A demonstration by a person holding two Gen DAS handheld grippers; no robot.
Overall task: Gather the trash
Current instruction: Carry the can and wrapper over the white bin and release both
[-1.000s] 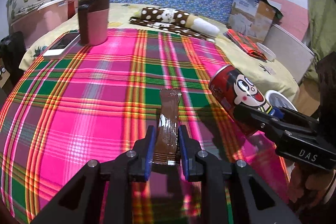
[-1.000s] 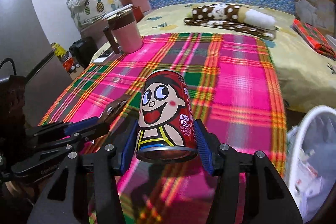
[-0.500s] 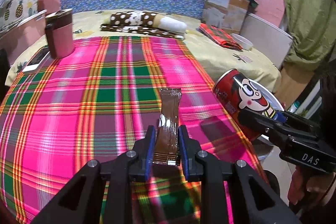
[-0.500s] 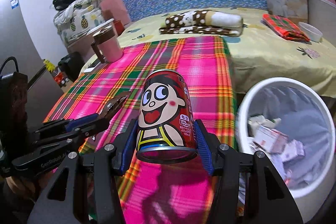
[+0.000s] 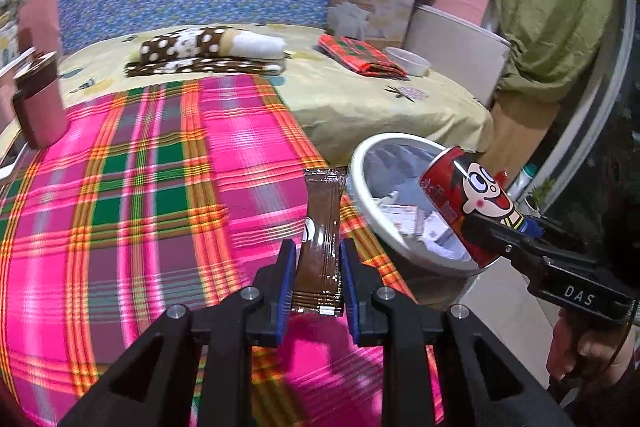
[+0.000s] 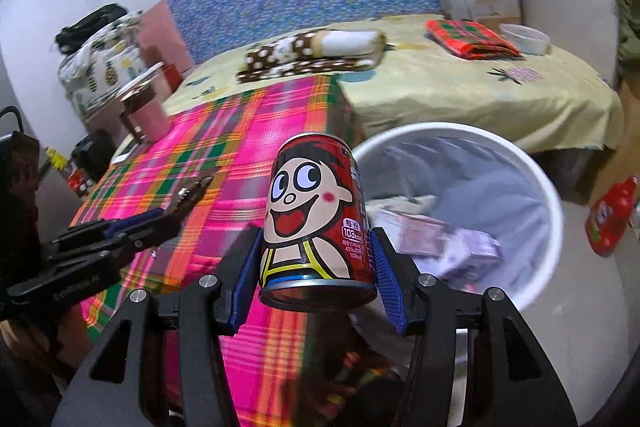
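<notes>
Showing red bottle (image 6: 612,217) beside bin (image 6: 554,211); right view only

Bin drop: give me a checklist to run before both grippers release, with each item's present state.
1. Left gripper shut on wrapper: ok.
2. Right gripper shut on can: ok.
3. Bin open, with room inside: ok.
4. Can over the bin mouth: cannot tell; in the left wrist view it overlaps the rim.
5. Wrapper over the bin: not ok; it looks to be above the plaid cloth, beside the rim.
</notes>
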